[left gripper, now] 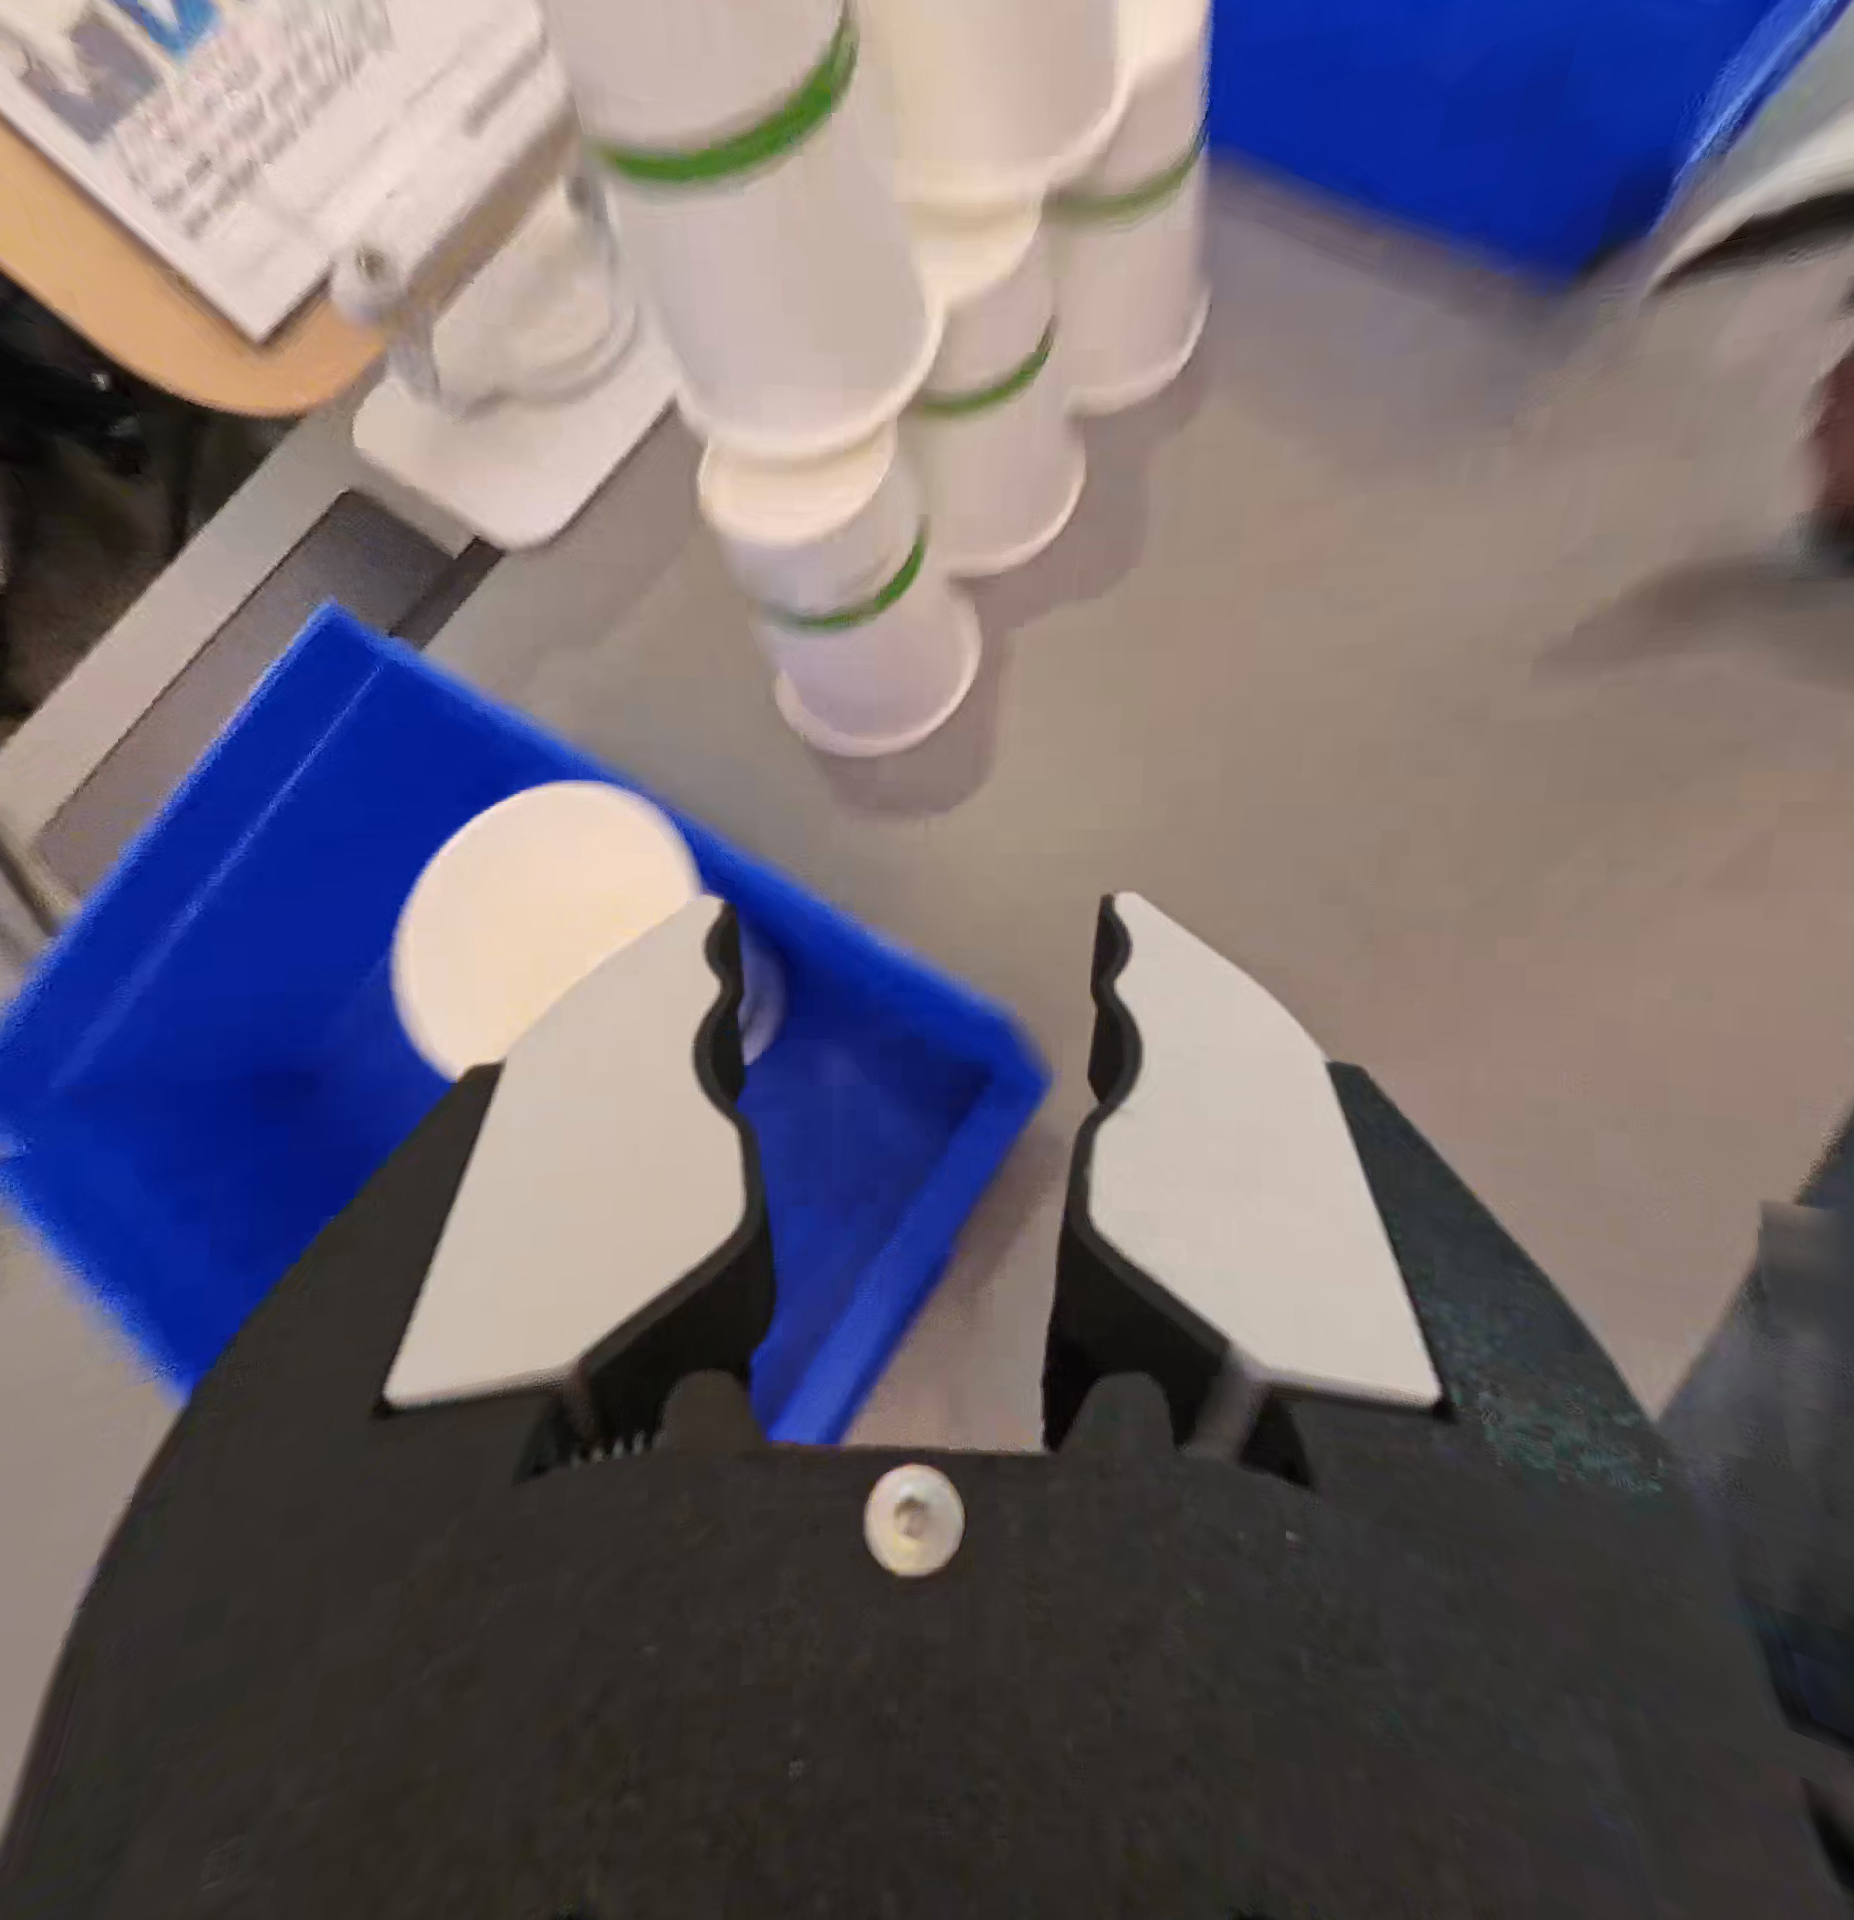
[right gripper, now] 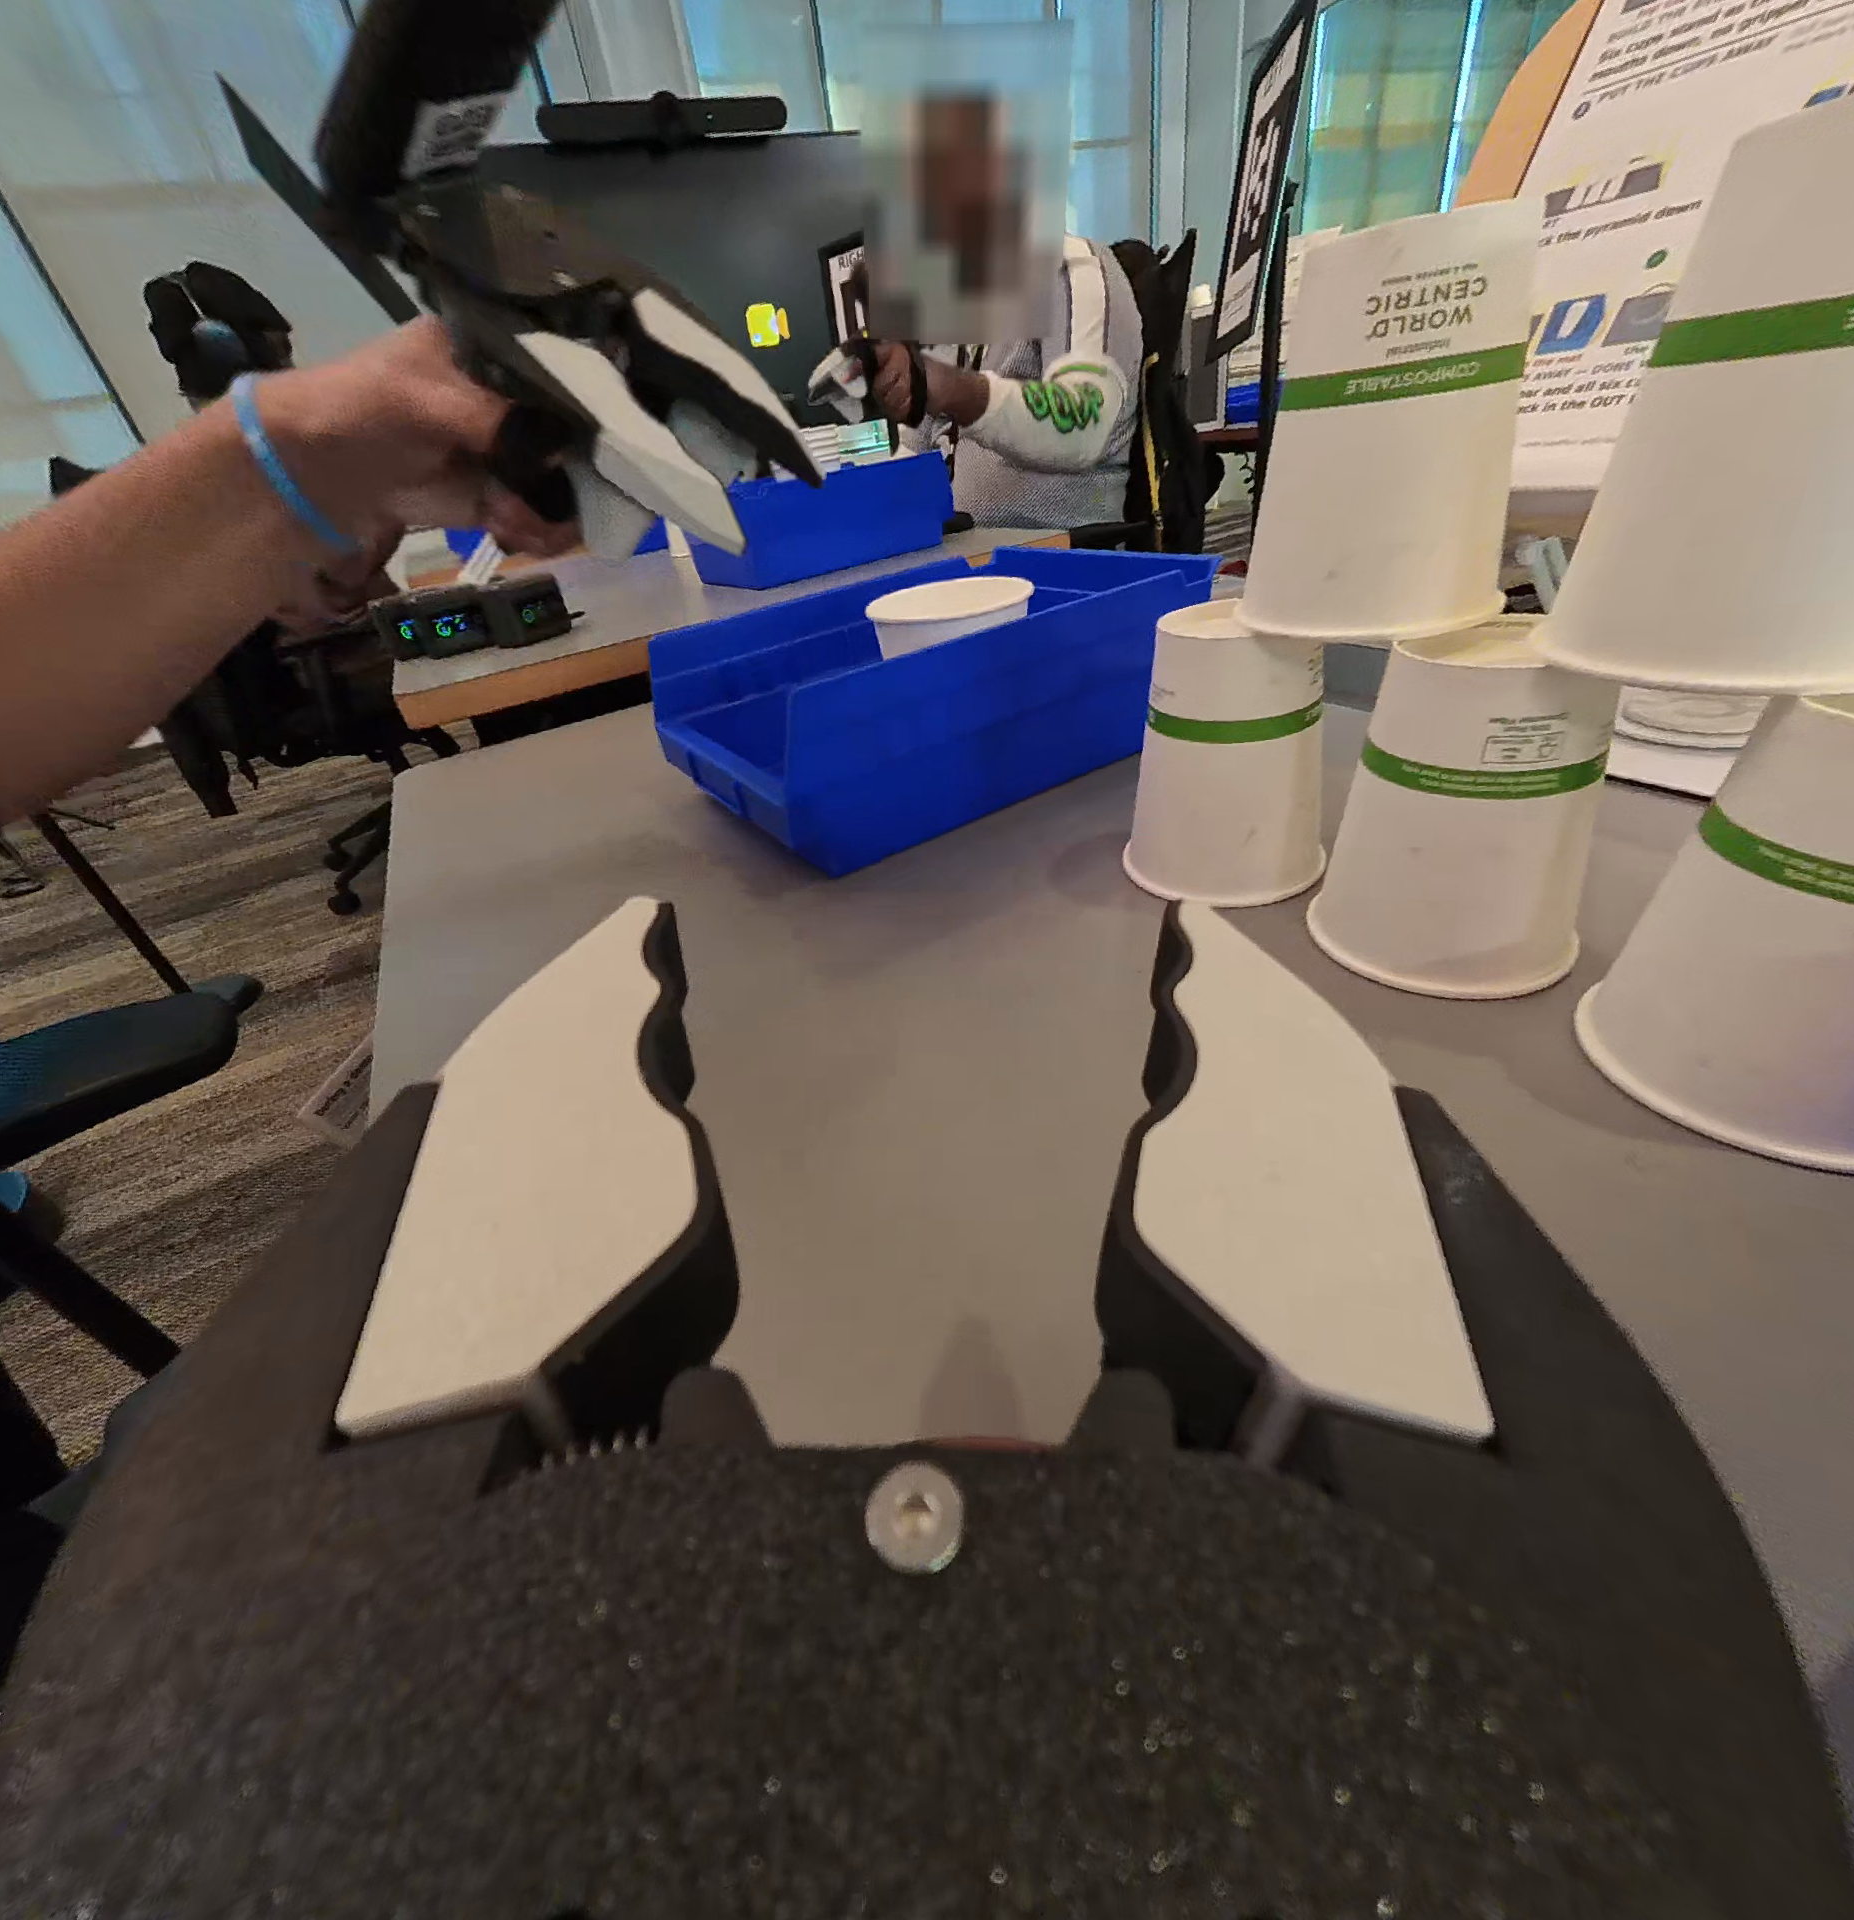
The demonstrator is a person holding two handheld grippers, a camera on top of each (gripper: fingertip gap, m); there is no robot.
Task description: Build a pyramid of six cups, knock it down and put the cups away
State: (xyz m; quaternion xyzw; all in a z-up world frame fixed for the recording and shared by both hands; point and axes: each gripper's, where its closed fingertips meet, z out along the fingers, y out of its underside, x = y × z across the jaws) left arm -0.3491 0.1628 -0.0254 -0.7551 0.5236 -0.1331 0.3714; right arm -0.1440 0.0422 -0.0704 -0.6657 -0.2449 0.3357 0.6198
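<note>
- Gaping with nothing between its jaws, the left gripper (left gripper: 918, 971) hangs in the air over the near corner of a blue bin (left gripper: 861, 997); the right wrist view shows it raised above the grey table (right gripper: 902, 1091), held in a person's hand (right gripper: 383, 447).
- Spread wide and likewise holding nothing, the right gripper (right gripper: 918, 966) sits low over bare tabletop, its fingertips (right gripper: 632, 935) clear of every cup.
- One white paper cup (right gripper: 949, 613) stands upright, mouth up, inside the blue bin.
- Five white cups with green bands stand mouth-down on the table to the right of the bin: three in a bottom row (right gripper: 1463, 821) and two (right gripper: 1390, 436) resting on their bases.
- A second blue bin (left gripper: 1474, 114) lies beyond the stack, blurred in the left wrist view.
- Behind the cups stands a printed sign (right gripper: 1629, 187); a seated person (right gripper: 1048, 405) is at a farther table.
</note>
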